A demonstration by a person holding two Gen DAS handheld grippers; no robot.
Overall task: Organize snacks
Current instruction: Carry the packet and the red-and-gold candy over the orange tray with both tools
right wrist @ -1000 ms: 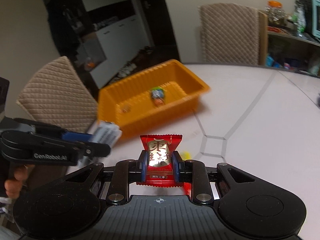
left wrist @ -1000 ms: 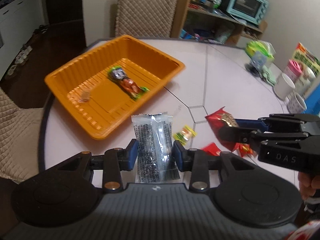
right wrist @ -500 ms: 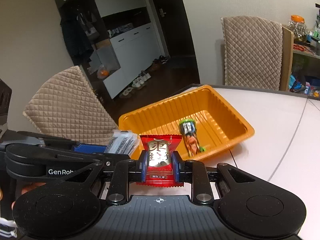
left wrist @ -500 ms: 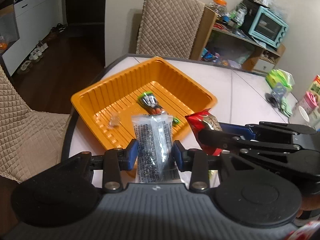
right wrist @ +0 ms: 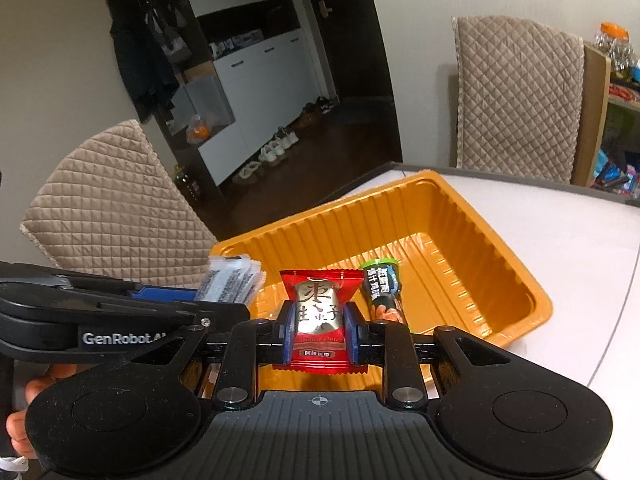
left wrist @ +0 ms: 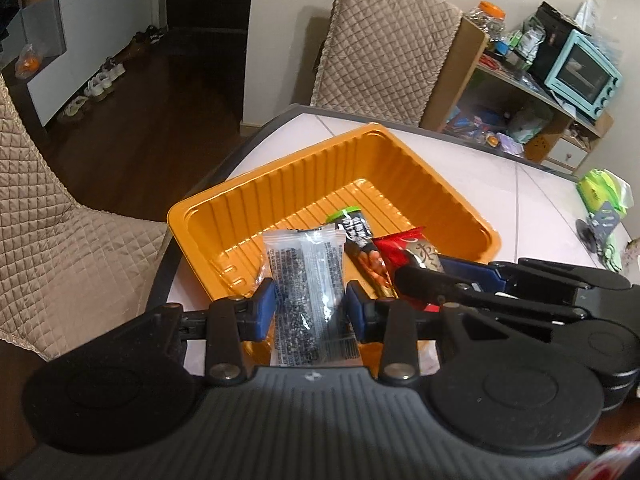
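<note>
Both loads are at the drop-off: the left gripper [left wrist: 310, 306] clamps a clear sesame bar packet [left wrist: 308, 292], the right gripper [right wrist: 318, 330] pinches a red date candy [right wrist: 319, 316], each just above the orange tray [right wrist: 472, 236] ahead, so next the jaws must part.

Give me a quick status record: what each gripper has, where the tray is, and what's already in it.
left gripper: shut on clear packet of dark seeds, over the tray's near edge
right gripper: shut on red date packet, also above the tray
orange tray: on the white table, near its edge
in tray: green-topped snack stick lying on the floor
released yet: neither packet
</note>
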